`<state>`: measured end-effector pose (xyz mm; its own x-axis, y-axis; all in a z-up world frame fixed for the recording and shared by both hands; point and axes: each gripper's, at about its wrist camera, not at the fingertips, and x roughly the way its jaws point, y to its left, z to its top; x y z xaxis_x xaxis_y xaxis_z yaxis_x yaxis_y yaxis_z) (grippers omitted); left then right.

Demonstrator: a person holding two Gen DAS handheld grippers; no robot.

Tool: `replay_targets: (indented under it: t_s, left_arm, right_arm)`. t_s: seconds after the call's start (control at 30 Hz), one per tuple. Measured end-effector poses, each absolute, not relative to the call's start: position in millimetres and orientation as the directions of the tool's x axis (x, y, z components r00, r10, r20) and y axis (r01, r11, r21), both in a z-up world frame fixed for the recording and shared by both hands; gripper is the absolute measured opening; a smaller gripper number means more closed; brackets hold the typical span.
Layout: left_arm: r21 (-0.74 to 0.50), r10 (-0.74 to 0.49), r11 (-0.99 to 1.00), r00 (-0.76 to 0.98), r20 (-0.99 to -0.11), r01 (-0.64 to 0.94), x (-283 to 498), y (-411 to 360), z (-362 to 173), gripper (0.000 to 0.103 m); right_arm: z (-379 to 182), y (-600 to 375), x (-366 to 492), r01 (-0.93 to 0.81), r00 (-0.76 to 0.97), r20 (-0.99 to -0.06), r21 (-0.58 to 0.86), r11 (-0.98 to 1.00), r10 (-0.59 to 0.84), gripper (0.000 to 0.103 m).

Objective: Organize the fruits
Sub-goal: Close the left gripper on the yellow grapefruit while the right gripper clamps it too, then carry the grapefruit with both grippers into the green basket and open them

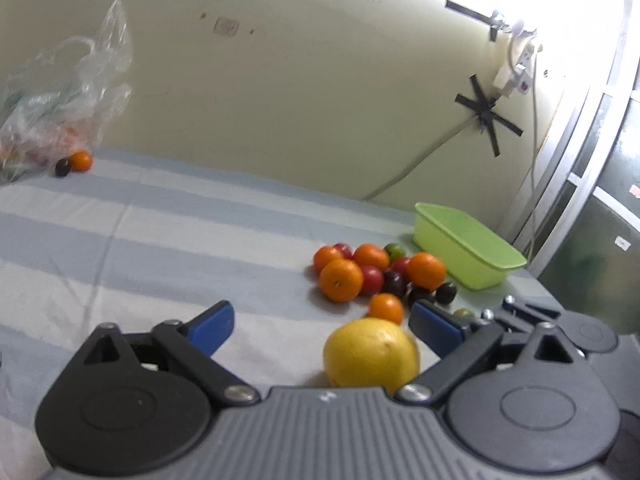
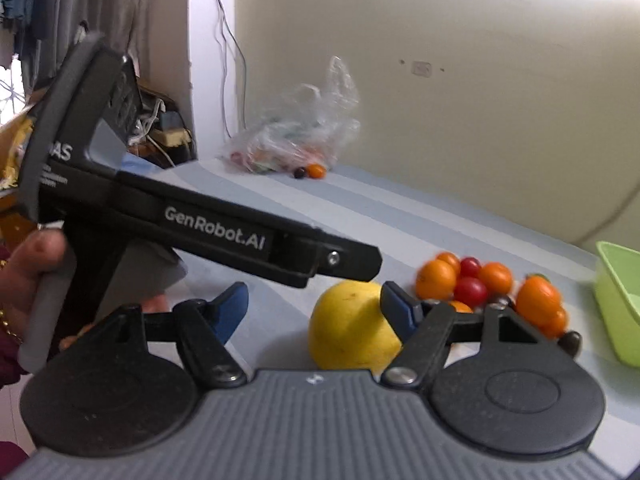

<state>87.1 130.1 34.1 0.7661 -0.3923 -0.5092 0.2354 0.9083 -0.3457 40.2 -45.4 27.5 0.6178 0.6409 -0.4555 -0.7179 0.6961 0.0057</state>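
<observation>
A large yellow citrus fruit lies on the striped cloth. In the left wrist view it sits between the blue pads of my left gripper, nearer the right pad, with a wide gap on its left; this gripper is open. In the right wrist view it also sits inside my right gripper, against the right pad and well apart from the left one; open as well. Just beyond lies a pile of oranges, red tomatoes and dark plums. A light green basin stands to their right.
A clear plastic bag with produce lies at the far left by the wall, an orange and a dark plum beside it. The left gripper's black body, held by a hand, crosses the right wrist view.
</observation>
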Motion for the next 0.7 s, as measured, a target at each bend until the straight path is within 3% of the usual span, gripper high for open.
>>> replay_targets:
  t_s: [0.1, 0.17, 0.23, 0.27, 0.53, 0.7]
  left_arm:
    - [-0.358, -0.41, 0.901, 0.748, -0.522, 0.244, 89, 129, 28, 0.082]
    - [-0.379, -0.442, 0.886, 0.736, -0.513, 0.268, 89, 127, 28, 0.066]
    - [-0.396, -0.465, 0.873, 0.728, -0.504, 0.284, 88, 124, 29, 0.056]
    - [-0.406, -0.48, 0.866, 0.718, -0.504, 0.293, 89, 122, 30, 0.051]
    - [-0.335, -0.502, 0.863, 0.716, -0.485, 0.379, 99, 61, 61, 0.051]
    - [-0.292, -0.58, 0.814, 0.686, -0.439, 0.502, 140, -22, 87, 0.052]
  right_arm:
    - [9, -42, 65, -0.691, 0.594, -0.532, 0.047, 0.721, 0.604, 0.078]
    - [-4, -43, 75, -0.682, 0.553, -0.572, 0.106, 0.724, 0.605, 0.076]
    - [-8, -42, 78, -0.668, 0.552, -0.585, 0.115, 0.735, 0.594, 0.064]
    - [-6, -44, 77, -0.666, 0.552, -0.583, 0.123, 0.736, 0.596, 0.064]
    - [15, -88, 70, -0.595, 0.652, -0.507, 0.119, 0.795, 0.564, 0.062]
    - [42, -148, 85, -0.471, 0.782, -0.441, 0.045, 0.881, 0.441, 0.062]
